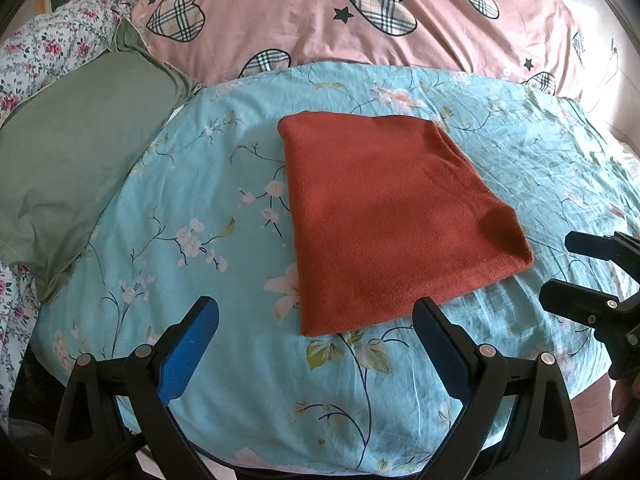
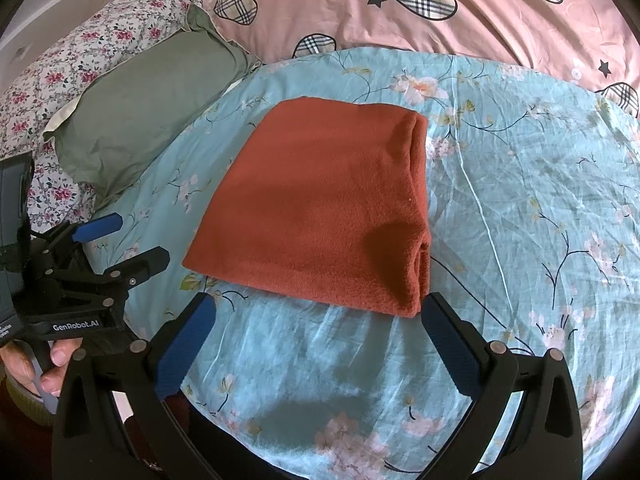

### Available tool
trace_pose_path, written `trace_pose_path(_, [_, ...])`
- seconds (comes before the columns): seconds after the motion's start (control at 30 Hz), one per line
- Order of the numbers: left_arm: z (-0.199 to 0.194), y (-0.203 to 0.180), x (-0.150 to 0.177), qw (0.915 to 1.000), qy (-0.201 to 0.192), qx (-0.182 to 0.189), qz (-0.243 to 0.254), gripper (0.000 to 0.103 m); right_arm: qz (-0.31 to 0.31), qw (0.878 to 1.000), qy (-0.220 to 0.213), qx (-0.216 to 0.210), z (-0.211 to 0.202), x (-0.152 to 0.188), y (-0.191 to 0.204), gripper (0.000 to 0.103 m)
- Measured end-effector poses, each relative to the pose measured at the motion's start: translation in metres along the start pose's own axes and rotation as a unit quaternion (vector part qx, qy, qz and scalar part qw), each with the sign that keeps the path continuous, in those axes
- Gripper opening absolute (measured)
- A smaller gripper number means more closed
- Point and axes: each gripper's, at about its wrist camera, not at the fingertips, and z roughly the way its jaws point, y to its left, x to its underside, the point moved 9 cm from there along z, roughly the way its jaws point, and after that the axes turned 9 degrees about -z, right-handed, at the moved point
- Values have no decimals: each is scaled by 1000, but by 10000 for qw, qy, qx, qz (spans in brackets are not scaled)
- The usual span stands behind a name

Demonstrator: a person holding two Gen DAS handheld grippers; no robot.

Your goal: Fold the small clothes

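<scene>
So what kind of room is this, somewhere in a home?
Most likely a bedroom: the folded rust-red garment lies on a bed with a light blue floral sheet, a green pillow beside it, and a pink duvet with plaid hearts behind.

Daylight is falling across a blue floral sheet (image 1: 240, 184); a green pillow (image 1: 76, 148) is lying beside it, a pink heart-print quilt (image 1: 304, 12) bunching behind.

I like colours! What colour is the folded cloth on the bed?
The folded cloth is rusty orange-red, seen best from the right wrist.
</scene>
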Motion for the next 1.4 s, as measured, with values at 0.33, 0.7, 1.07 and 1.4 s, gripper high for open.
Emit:
trace_pose_path(0.33, [3, -4, 0, 10000, 30, 6, -12, 98, 13, 10000, -35, -16, 0, -2, -1, 102])
trace_pose_path(0.7, [5, -4, -1, 10000, 37, -7, -38, 98, -2, 10000, -91, -34, 1, -9, 1, 102])
trace_pose_path(1.07, [7, -3, -7, 10000, 34, -22, -30, 98, -49, 9999, -145, -19, 1, -18, 1, 102])
trace_pose_path(1.4, [14, -10, -20, 10000, 20, -30, 23, 98, -54, 9997, -229, 67, 6, -35, -14, 102])
